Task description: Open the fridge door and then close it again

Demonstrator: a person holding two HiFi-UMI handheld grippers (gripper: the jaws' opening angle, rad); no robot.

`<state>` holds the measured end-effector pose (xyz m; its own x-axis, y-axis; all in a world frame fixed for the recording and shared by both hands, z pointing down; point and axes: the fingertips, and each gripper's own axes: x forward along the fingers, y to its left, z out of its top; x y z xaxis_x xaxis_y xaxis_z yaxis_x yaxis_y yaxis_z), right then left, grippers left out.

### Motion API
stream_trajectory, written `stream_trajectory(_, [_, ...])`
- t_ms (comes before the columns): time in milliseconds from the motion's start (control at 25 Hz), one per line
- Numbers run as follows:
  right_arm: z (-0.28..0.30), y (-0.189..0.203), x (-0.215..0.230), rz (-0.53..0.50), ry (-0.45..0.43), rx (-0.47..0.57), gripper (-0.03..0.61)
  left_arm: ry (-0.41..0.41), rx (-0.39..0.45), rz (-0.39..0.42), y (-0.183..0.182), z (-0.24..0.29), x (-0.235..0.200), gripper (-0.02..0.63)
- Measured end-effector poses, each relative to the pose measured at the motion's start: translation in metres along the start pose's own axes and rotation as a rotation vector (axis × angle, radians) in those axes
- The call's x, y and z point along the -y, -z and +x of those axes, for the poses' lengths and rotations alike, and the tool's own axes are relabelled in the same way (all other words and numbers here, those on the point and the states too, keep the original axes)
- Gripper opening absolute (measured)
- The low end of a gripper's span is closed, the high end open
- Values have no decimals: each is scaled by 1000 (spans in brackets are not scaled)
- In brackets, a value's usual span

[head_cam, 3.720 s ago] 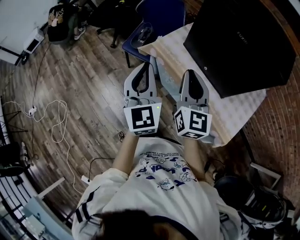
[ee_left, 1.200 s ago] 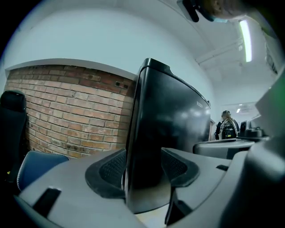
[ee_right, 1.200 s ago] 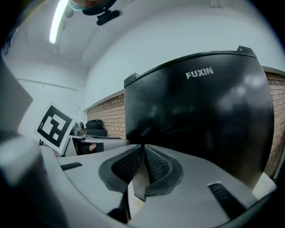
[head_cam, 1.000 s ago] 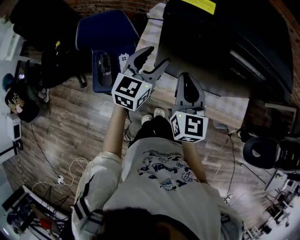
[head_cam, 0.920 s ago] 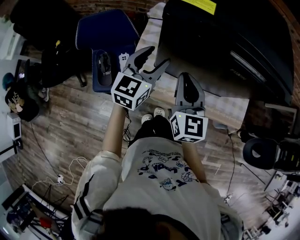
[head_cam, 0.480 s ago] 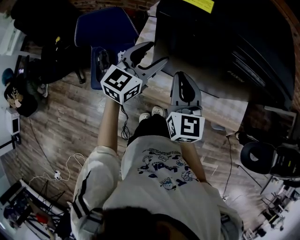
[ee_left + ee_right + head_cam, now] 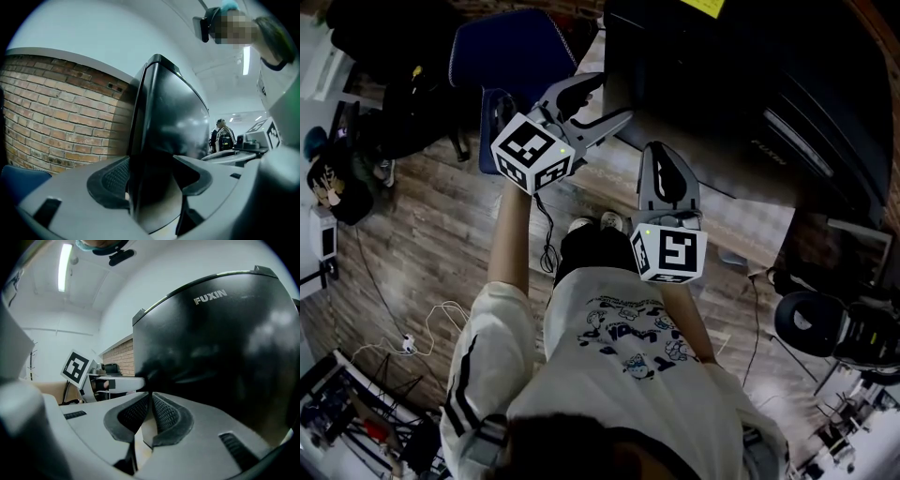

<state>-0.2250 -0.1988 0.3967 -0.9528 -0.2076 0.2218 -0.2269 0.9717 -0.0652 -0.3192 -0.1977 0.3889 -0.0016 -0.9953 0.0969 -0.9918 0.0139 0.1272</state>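
The black fridge (image 7: 750, 84) fills the upper right of the head view; in the right gripper view the fridge (image 7: 211, 343) carries a white brand name on its front. My left gripper (image 7: 605, 101) is at the fridge's near left corner. Its jaws are opening, and the left gripper (image 7: 154, 183) has the fridge door's (image 7: 173, 122) vertical edge in the gap between them; the right pad stands off the door. My right gripper (image 7: 663, 155) hovers in front of the fridge, and the right gripper (image 7: 149, 411) is shut with nothing between its pads.
A blue chair (image 7: 511, 52) stands left of the fridge. A brick wall (image 7: 61, 117) runs behind it. Cables (image 7: 422, 328) lie on the wooden floor, and a black office chair (image 7: 811, 323) is at the right. A person (image 7: 224, 136) stands far off.
My left gripper has shifted left and turned at the fridge's corner, and its jaws have spread wider. The right gripper has hardly moved and stays shut.
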Motion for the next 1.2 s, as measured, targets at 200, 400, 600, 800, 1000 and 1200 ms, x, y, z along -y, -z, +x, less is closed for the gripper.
stream_trajectory(200, [5,2,1,7,27,-4,41,32,0,7,-1,-1,-1,281])
stream_trajectory(400, [13,0,-5,22,78,-6,41,77,-34,5,-2,-4,-4,252])
stream_trajectory(600, [21,-3,-19,28,135,-8,41,114,-30,-1,-4,-7,-8,232])
stream_trajectory(800, [27,-2,-29,33,196,-16,41,126,-10,7,-5,-10,-9,227])
stream_trajectory(1000, [31,-1,-39,31,239,-21,41,162,-2,35,-5,-10,-8,229])
stream_trajectory(1200, [34,-1,-42,31,286,-25,41,234,0,36,-7,-10,-10,216])
